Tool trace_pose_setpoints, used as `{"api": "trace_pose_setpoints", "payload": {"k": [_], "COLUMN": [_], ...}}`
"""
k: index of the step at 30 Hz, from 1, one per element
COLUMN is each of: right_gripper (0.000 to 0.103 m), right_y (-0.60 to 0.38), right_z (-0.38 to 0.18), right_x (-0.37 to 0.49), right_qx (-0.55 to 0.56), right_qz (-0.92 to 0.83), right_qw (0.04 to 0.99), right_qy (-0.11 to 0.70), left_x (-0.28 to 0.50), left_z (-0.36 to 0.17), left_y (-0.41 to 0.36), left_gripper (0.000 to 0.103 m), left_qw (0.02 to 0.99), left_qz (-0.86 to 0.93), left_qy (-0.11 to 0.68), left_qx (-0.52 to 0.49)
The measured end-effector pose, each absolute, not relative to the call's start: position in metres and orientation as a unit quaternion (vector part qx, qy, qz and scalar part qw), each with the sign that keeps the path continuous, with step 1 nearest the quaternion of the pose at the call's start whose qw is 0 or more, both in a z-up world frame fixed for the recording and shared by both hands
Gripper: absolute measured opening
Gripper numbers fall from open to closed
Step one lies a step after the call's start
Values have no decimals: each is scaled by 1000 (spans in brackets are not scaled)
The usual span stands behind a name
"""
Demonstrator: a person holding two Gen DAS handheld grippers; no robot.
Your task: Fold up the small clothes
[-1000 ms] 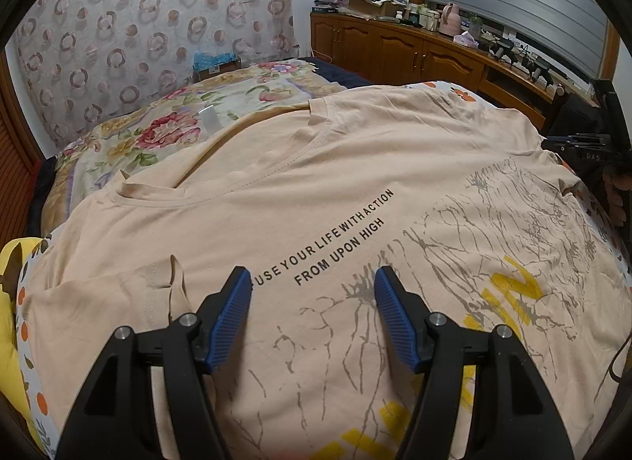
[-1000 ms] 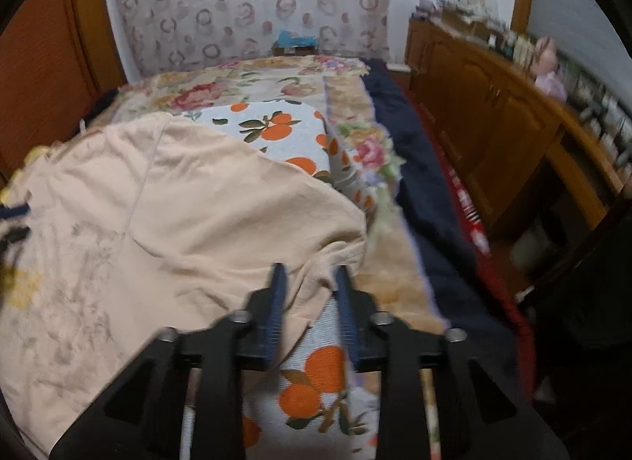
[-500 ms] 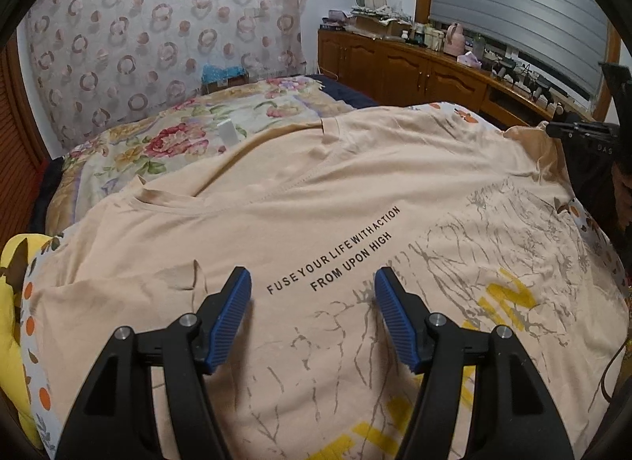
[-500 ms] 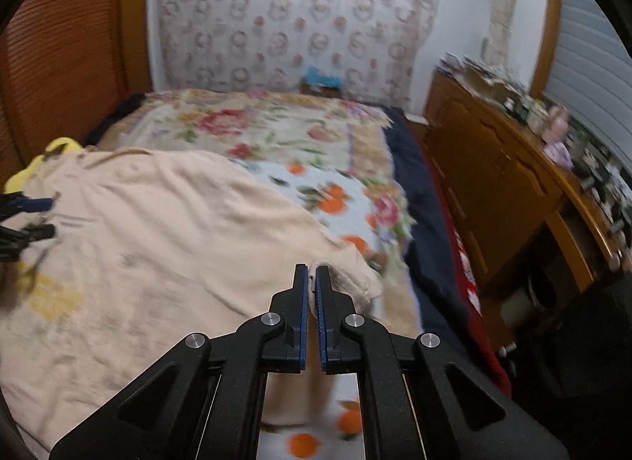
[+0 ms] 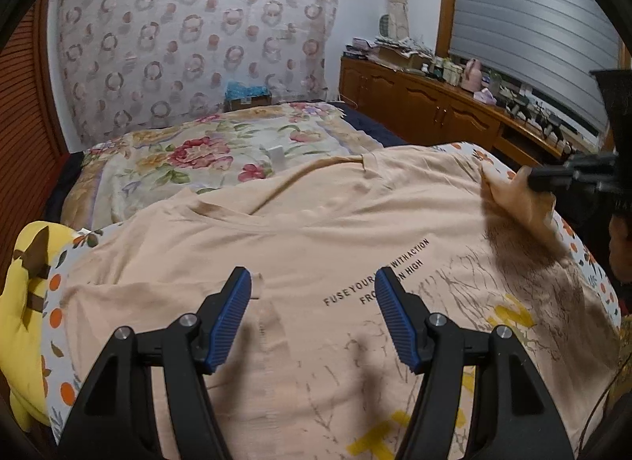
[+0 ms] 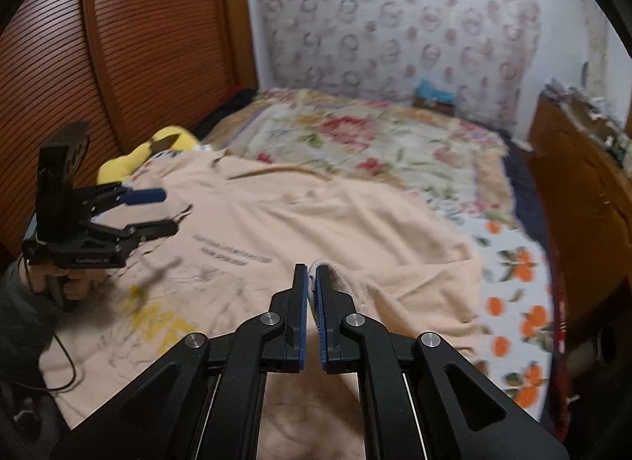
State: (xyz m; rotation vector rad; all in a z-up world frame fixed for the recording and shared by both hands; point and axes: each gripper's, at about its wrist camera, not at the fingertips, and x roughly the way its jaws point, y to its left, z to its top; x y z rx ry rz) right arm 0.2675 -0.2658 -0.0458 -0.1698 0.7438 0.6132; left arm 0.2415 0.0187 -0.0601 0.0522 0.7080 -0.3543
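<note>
The right tool (image 6: pixel 311 274), jaws opening, hides the pinched T-shirt (image 6: pixel 316 219) sleeve.

Matt cloth T-shirt (image 5: pixel 316 230); glossy wood cabinets (image 5: pixel 418 108)

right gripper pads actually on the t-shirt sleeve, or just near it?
Touching. The right wrist view shows the right gripper with the peach t-shirt's sleeve hem pinched between its pads, though its jaws are opening slightly.

T-shirt (image 5: pixel 355 230) chest print, first line: I read "FUSE YOUR", then a part hidden behind my left gripper finger, then "WITH ACTION".
Second line: "FRO", hidden part, "N HIGH".
Right wrist view: same print blurred, I cannot read it.
</note>
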Motion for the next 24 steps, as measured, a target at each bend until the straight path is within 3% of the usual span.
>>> {"api": "trace_pose_setpoints", "payload": {"k": [3,6,24], "right_gripper": [24,29,29], "right_y": [-268,-284,-354], "right_z": [-50,-49,-98], "right_x": [273,277,266], "right_qx": [-85,-91,-85], "right_qz": [277,247,171], "right_qw": [886,895,884], "right_qy": [361,359,426], "left_x": [240,238,234], "left_z": [-59,-58,-63], "left_y": [22,21,7], "left_gripper": [65,65,65], "left_qw": [924,925,921], "left_qz": [-172,-170,-182], "left_qy": [341,339,342], "left_qx": [23,26,40]}}
